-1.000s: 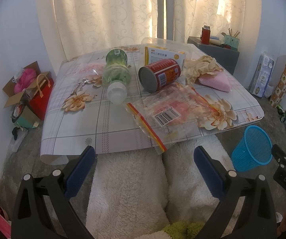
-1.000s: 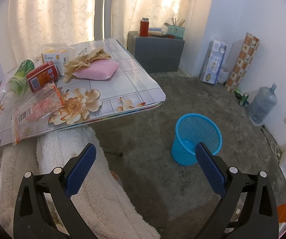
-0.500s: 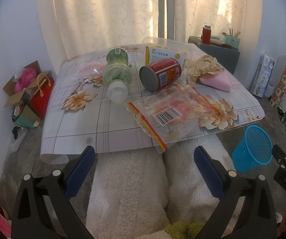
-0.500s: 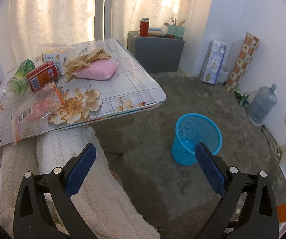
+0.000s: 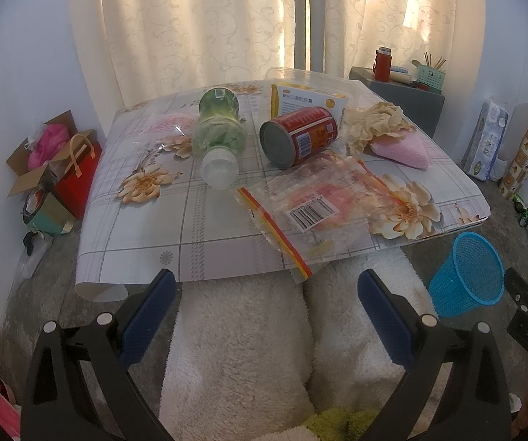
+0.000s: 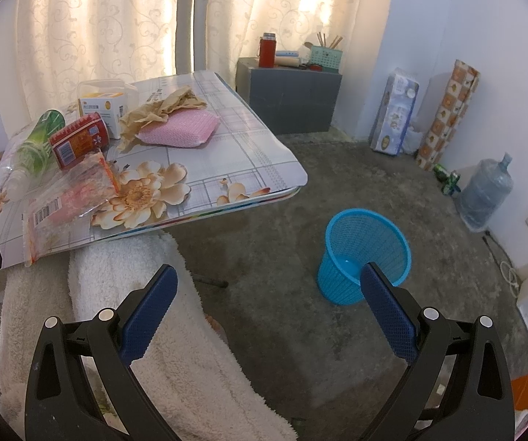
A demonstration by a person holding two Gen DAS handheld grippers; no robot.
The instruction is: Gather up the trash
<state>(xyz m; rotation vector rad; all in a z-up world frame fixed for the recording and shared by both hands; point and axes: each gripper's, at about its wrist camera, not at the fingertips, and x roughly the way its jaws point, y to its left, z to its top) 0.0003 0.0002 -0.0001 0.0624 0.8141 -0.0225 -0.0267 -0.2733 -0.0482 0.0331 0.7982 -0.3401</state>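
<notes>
Hanging low in front of the table, the left tongs stand spread wide with nothing between their blue pads; below them lie the person's legs in white fleece. Straight ahead of these tongs, nearest on the table, a clear bag with a barcode and a red-yellow strip lies flat, one corner over the table's edge. Beyond it a red can lies on its side, its grey end towards the tongs. Just left of the can a green bottle lies with its white cap pointing at the tongs. Behind the can stands a yellow-white box in a clear tub. Ahead and to the right, crumpled brown paper lies partly on a pink sponge.

The right tongs are likewise spread and hold nothing, hovering over bare floor beside the fleece. A blue basket stands upright on the floor just ahead, partly behind the right pad; it is well apart from the table. From these tongs the table's litter lies ahead and to the left. In the left view the basket sits off to the right, beside the black end of the other tongs.
</notes>
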